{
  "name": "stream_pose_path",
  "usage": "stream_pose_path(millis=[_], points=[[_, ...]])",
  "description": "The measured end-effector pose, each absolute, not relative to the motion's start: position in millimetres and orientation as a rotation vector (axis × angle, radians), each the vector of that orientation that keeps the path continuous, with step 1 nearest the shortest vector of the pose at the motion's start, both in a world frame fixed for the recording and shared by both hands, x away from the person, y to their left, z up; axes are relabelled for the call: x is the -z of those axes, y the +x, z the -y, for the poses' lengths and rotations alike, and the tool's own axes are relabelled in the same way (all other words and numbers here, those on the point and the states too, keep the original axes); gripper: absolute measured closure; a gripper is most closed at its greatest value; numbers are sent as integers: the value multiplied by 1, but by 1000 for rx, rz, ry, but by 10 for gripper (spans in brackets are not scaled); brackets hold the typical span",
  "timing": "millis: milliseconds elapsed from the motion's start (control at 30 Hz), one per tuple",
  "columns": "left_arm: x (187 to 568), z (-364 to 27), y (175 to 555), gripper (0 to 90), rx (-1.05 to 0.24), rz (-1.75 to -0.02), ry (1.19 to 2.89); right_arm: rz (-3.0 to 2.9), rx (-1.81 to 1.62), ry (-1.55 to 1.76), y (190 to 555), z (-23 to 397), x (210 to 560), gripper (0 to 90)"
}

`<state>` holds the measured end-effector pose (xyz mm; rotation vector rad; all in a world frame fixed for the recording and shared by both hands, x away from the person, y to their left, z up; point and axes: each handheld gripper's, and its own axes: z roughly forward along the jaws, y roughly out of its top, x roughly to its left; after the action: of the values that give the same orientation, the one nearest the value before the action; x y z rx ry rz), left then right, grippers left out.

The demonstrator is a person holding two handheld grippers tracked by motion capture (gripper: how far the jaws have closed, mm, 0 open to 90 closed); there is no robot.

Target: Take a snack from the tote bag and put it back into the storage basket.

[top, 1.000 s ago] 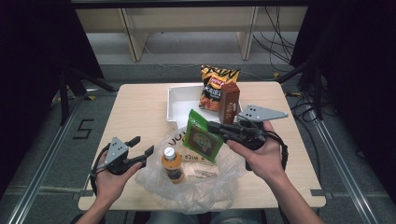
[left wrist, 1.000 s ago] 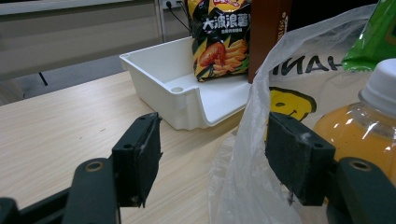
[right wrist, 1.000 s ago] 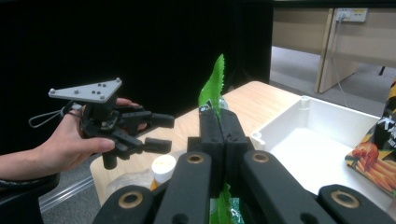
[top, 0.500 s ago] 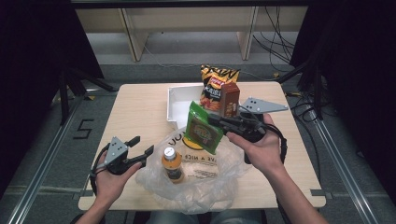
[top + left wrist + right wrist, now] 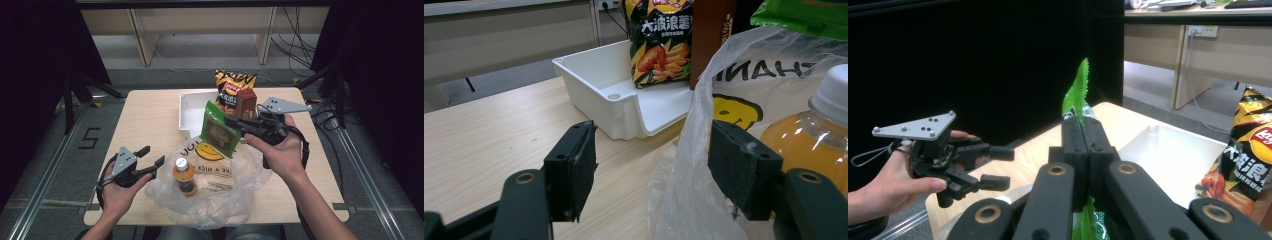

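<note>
My right gripper [image 5: 229,121] is shut on a green snack packet [image 5: 219,133] and holds it above the far edge of a clear plastic bag [image 5: 215,192] with a smiley print. In the right gripper view the jaws are pressed together on the packet [image 5: 1075,95], which stands edge-on. An orange drink bottle [image 5: 184,176] with a white cap stands inside the bag. At the bag's left side, my left gripper [image 5: 151,156] is open. In the left gripper view its pads [image 5: 572,167] stand wide apart, with a fold of the bag [image 5: 684,200] between them, unpressed, and the bottle [image 5: 814,135] just to the right.
A white tray [image 5: 189,114] sits at the table's far middle. In it stand a yellow-black chips bag [image 5: 231,87] and a brown box [image 5: 246,102]. Bare wooden tabletop [image 5: 145,120] lies to the left. Dark curtains flank the table, and cables run at the right.
The right gripper has carried the green packet slightly up and away from the bag, toward the tray. The left gripper has stayed in place.
</note>
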<state>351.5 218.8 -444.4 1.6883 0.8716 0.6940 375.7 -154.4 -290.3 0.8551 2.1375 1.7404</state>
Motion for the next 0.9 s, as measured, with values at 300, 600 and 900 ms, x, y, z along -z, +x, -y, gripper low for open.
stream_pose_path(millis=[300, 600, 900], points=[[444, -218, 351, 354, -694, -874, 1684, -2112, -1747, 862, 380, 156, 286, 900], [444, -219, 351, 354, -693, -876, 1685, -2107, -1745, 876, 386, 161, 283, 900], [444, -219, 352, 354, -692, -872, 1685, -2067, -1740, 856, 394, 160, 278, 900]])
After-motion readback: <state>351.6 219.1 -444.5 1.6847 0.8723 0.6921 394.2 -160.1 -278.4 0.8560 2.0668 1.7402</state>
